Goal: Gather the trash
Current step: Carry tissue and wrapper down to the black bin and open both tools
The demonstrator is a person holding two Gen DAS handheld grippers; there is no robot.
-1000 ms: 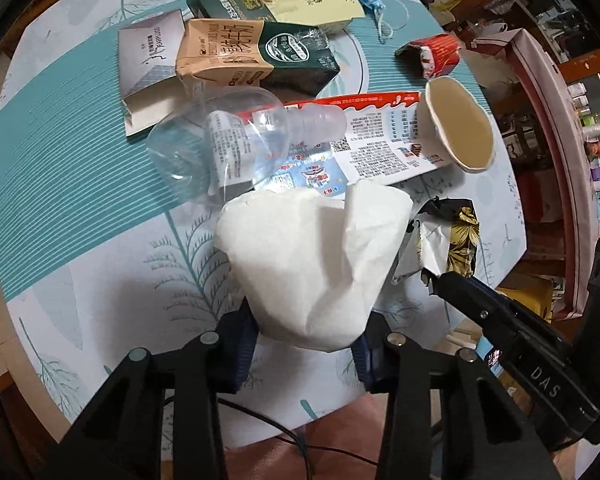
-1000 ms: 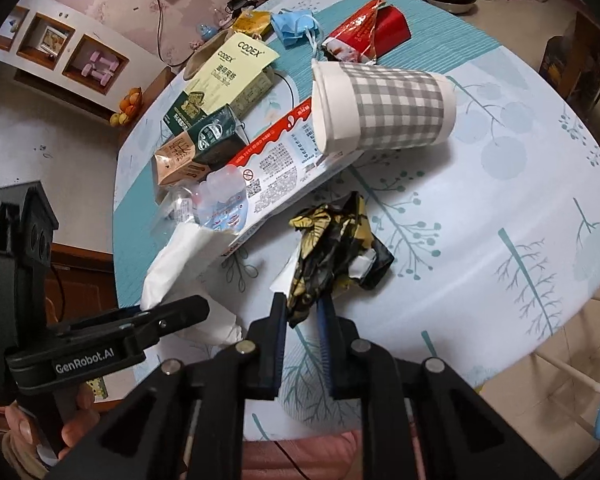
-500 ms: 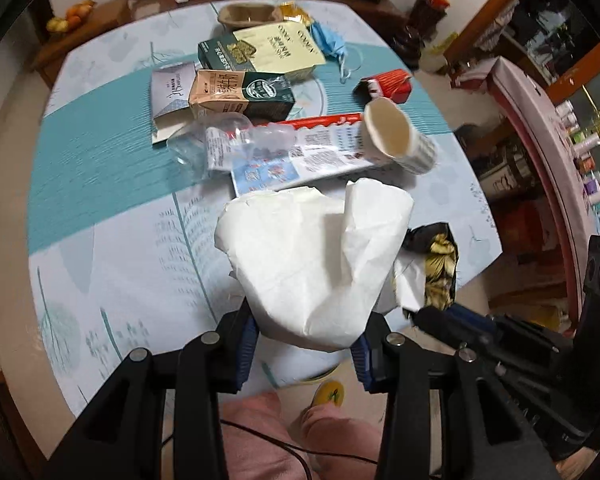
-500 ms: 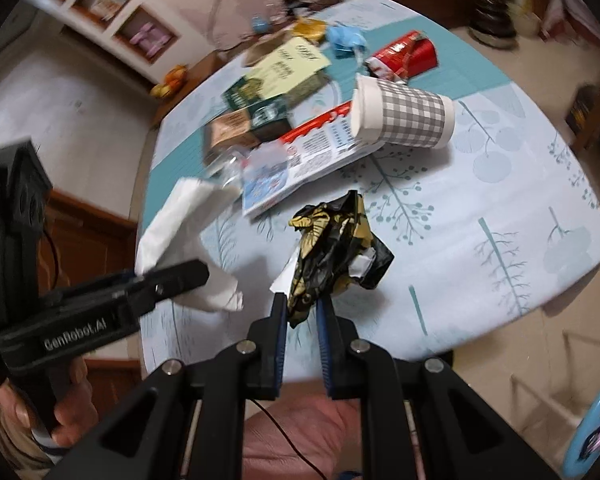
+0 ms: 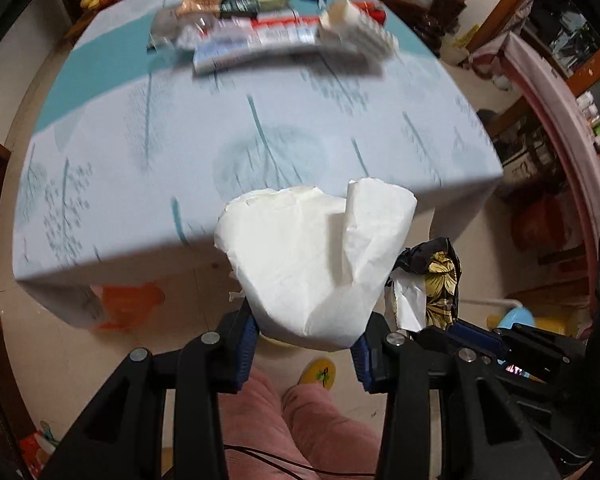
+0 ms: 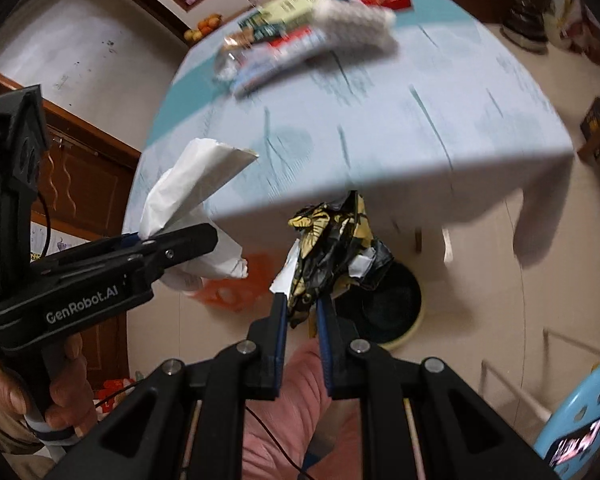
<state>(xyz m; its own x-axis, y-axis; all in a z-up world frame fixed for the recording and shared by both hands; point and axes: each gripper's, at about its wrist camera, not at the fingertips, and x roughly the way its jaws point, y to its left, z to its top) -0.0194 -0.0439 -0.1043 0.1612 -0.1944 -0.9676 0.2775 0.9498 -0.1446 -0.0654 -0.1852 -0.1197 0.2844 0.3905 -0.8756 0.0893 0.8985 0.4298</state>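
Beside table point(image 5: 260, 128): left hand-held gripper point(image 5: 306, 344) clamps tissue point(image 5: 316, 256), flared end forward.

Soft, matt white tissue paper point(image 5: 312, 272) crumples between the left jaws; a glossy, crinkled black-and-gold foil wrapper point(image 6: 332, 256) sits between the right jaws.

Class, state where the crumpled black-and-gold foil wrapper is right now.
The crumpled black-and-gold foil wrapper is pinched in the right hand-held gripper, off the table's edge, above a dark round bin on the floor.
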